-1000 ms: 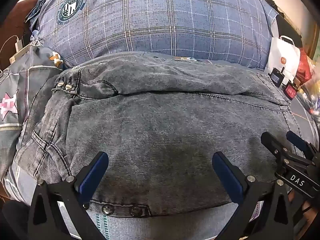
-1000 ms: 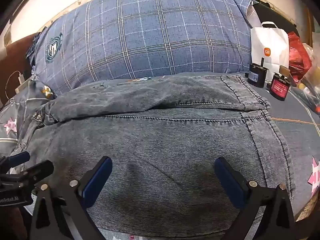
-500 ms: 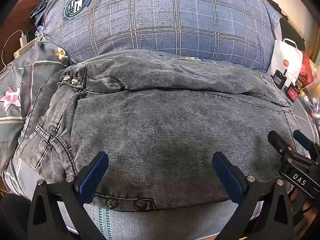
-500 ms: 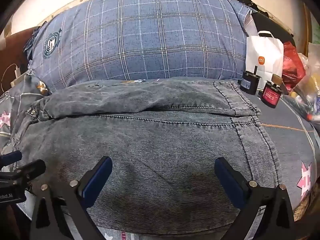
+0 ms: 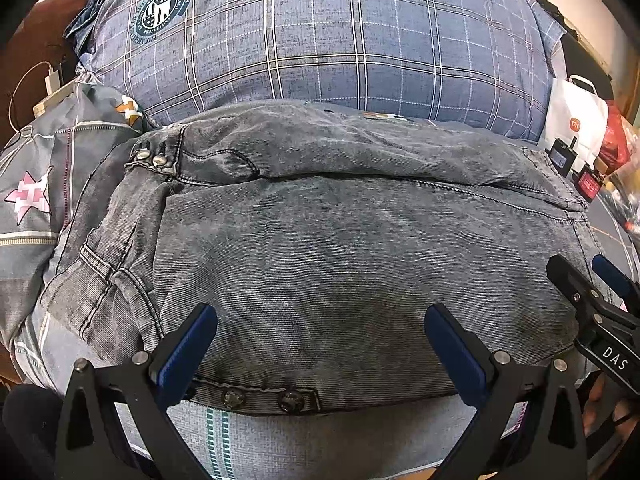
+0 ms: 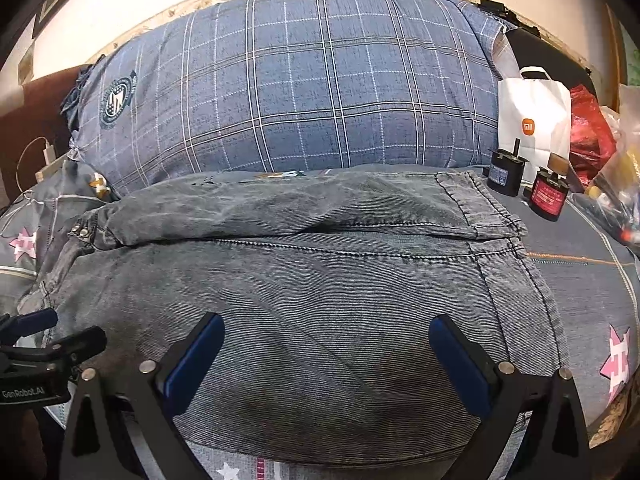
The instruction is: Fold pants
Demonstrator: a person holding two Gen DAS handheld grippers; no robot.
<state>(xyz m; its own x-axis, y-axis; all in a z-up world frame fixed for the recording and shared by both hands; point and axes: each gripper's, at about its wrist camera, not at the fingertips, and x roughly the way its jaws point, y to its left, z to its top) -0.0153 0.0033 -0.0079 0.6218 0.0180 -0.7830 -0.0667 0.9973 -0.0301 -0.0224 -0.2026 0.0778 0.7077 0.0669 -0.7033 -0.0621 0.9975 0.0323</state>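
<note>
Pants [image 5: 344,264] of grey denim lie folded on a patterned bedsheet [image 6: 592,280], with both grippers held above their near edge.

Seen from each wrist camera, the folded denim spreads wide across the bed, one layer doubled over another, its far edge just beside a large blue plaid pillow [image 5: 320,36]. Two metal snap buttons [image 5: 260,398] show on the nearest hem. The left gripper [image 5: 320,344] has its blue-padded fingers spread wide apart, holding nothing. The right gripper [image 6: 326,350] is likewise spread wide and empty. A white paper bag [image 6: 534,120] and two small dark jars [image 6: 526,186] stand at the far right, near the pillow.
</note>
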